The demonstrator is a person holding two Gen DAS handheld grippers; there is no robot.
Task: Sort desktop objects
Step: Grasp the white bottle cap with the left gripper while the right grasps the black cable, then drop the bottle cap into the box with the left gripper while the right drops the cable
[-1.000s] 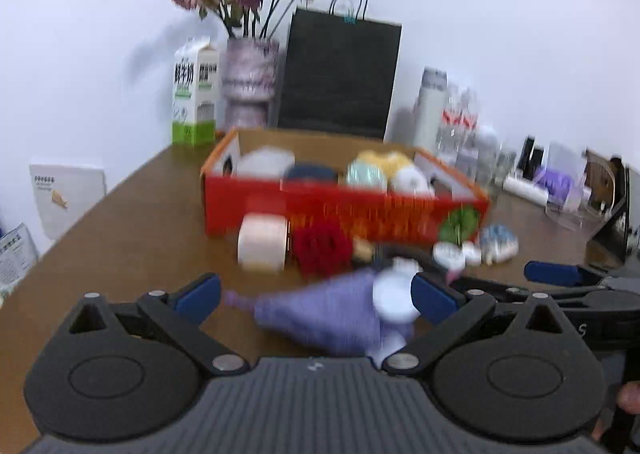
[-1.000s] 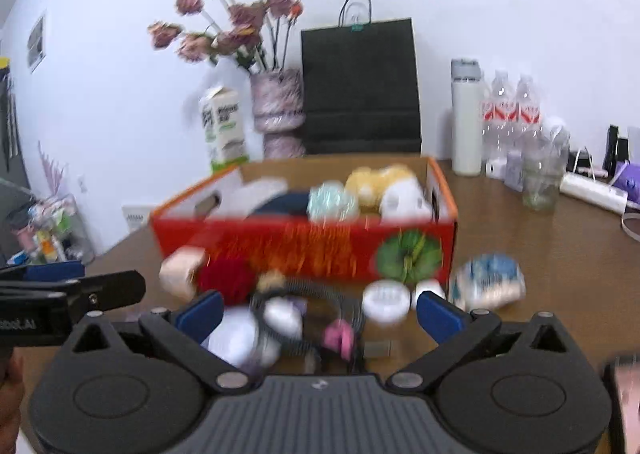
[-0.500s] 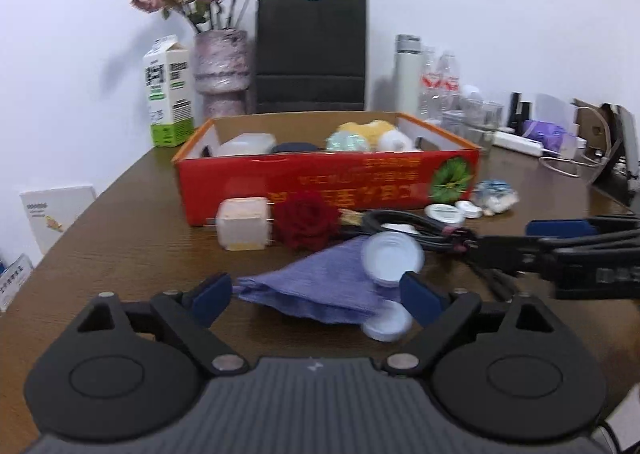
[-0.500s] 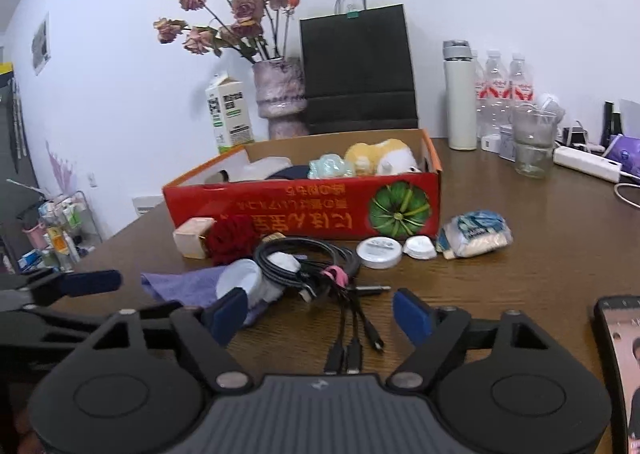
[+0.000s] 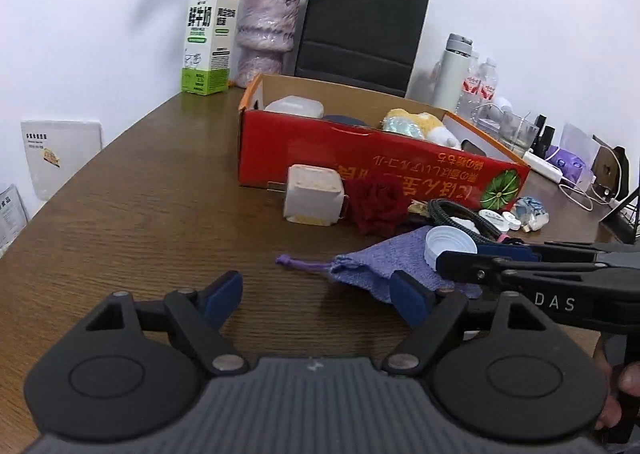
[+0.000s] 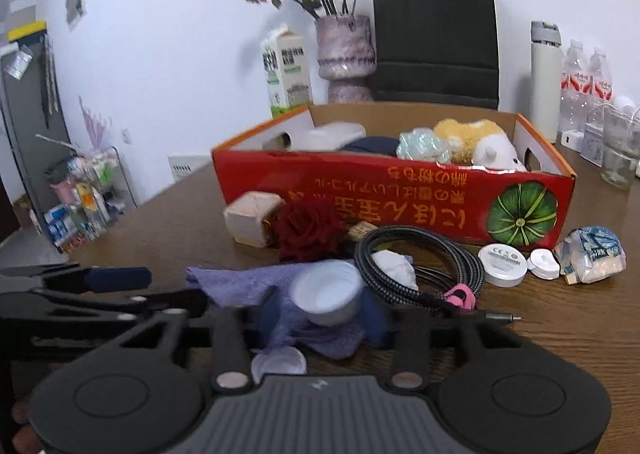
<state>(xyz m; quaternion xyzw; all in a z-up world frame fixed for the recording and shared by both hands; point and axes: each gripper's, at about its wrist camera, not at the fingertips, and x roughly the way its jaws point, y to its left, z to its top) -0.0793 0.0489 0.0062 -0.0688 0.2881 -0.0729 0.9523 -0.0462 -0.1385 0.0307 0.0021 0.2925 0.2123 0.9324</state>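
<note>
On the brown wooden tabletop (image 5: 120, 213) stands 1 red cardboard box (image 6: 400, 197) printed with gold characters and a green pumpkin, open at the top. Inside it show 1 yellow and white plush toy (image 6: 476, 139), 1 pale green bundle (image 6: 424, 143), 1 dark blue item and 1 white container (image 5: 294, 107).

In front of the box lie the loose things: 1 cream square block (image 5: 314, 199), 1 dark red fabric rose (image 6: 308, 228) touching it, 1 coiled braided cable (image 6: 424, 266) bound with a pink tie, 1 flat white round case (image 6: 503, 258), 1 smaller white piece (image 6: 543, 263) just beside it, and 1 blue and white wrapped packet (image 6: 592, 254). Nearer the cameras lies 1 purple knitted drawstring pouch (image 5: 376, 262), its cord trailing left. On it sits 1 white plastic cap (image 6: 326, 292), hollow side up, and 1 more white cap (image 6: 278, 362) lies flat on the wood at the pouch's near edge.

The right tongs (image 6: 320, 312) stand narrowed around the cap on the pouch, blue pads (image 6: 270, 314) close on either side; blur hides whether they touch it. The left tongs (image 5: 316, 294) are spread wide above bare wood, with the pouch's cord beyond the gap.

Behind the box stand 1 milk carton (image 5: 208, 37), 1 mottled vase (image 5: 266, 33) of dried roses, 1 black paper bag (image 5: 360, 25), 1 white flask (image 6: 546, 79) and 2 water bottles (image 6: 586, 79)
</note>
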